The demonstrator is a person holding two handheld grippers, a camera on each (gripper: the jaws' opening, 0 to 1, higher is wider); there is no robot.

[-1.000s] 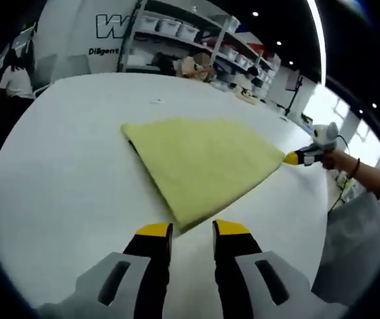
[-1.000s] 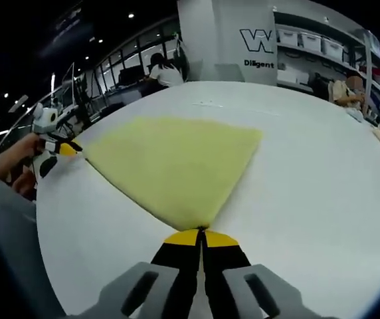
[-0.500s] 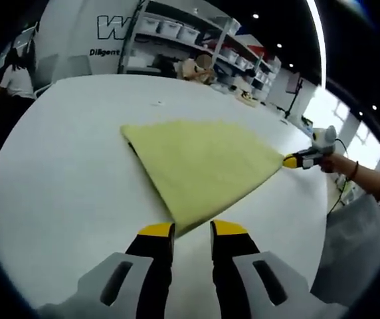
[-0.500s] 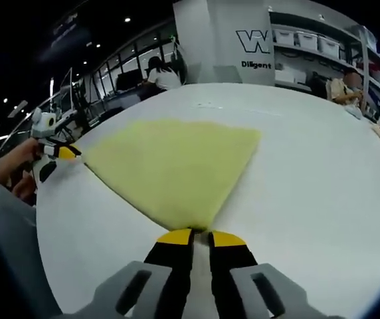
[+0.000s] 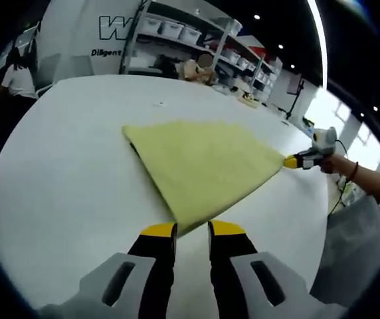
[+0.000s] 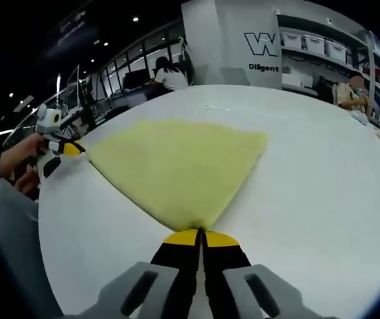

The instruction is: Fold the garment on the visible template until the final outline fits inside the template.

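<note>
My left gripper (image 5: 192, 230) sits apart at the yellow garment's (image 5: 200, 163) near corner on the white table (image 5: 64, 173); right gripper (image 6: 201, 234) pinched together at its tip. Shelves (image 5: 190, 33) behind, wall sign (image 6: 264, 45) reads "W... Diligent".

Folded yellow garment (image 5: 200, 163) flat on white table (image 5: 70, 173), near corner just ahead of left gripper (image 5: 192, 230), jaws slightly apart, tips beside that corner. At far right corner, right gripper (image 5: 291, 160) held by a hand (image 5: 329, 161), yellow tip touching cloth. Shelves with bins (image 5: 190, 36) behind.
</note>
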